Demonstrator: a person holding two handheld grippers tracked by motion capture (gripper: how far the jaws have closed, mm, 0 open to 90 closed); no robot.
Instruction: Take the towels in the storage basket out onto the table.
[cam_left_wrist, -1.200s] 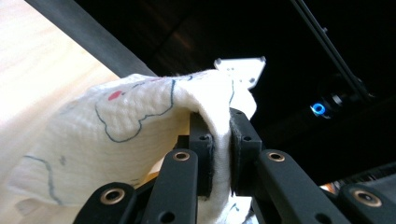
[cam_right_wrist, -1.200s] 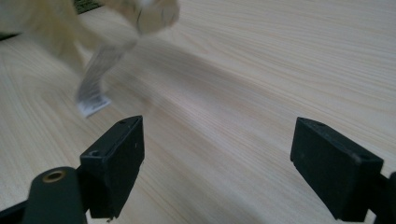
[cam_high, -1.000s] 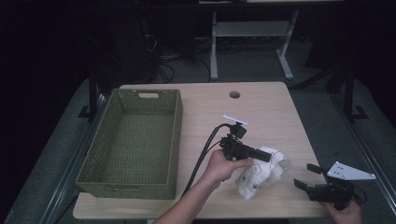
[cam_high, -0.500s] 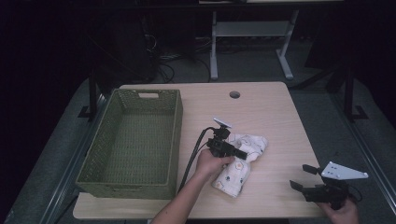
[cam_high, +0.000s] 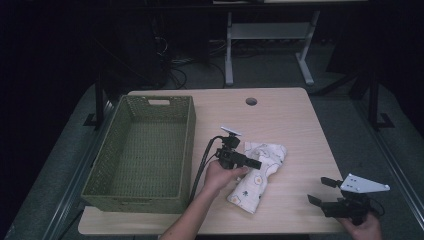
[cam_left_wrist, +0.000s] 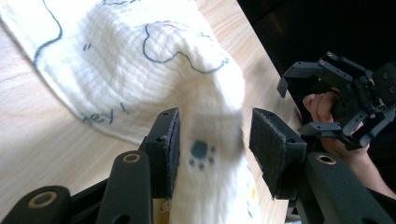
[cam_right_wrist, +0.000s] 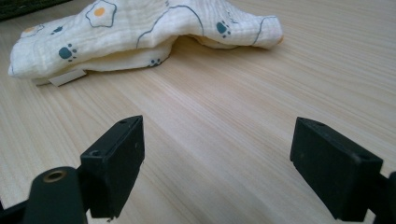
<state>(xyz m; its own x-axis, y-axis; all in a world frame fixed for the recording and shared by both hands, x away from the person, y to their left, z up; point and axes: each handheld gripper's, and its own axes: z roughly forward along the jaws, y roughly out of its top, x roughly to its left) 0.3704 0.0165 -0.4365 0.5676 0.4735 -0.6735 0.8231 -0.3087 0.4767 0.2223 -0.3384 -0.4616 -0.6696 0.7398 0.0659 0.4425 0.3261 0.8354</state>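
Starting at the left of the high view, we see a green woven basket (cam_high: 145, 150) sitting on the pale wooden table (cam_high: 290, 115), its long side running away from us and a handle slot in its far wall. Just to the right of the basket, our left hand (cam_high: 219, 175) holds the left gripper (cam_high: 256, 164) low over the middle of the table, its cable looping back toward the basket's near corner. Under and beside it lies a cream muslin cloth (cam_high: 255, 175) printed with paw marks and fried eggs, rumpled into a long heap that runs from near the table's centre toward the front edge. In the left gripper view a raised fold of that cloth (cam_left_wrist: 205, 116) stands between the two black jaws, which have just been opening: one pad (cam_left_wrist: 173, 140) lies against the fabric or nearly so, while the other is clear of it, so the cloth is not clamped. Farther right, well apart from the cloth and near the table's front right corner, our right hand (cam_high: 361, 227) holds the right gripper (cam_high: 320, 191) with its grey three-cornered plate on top. Its jaws stand wide apart over bare wood with nothing between them, and its own view looks across the tabletop to the cloth (cam_right_wrist: 140, 32).
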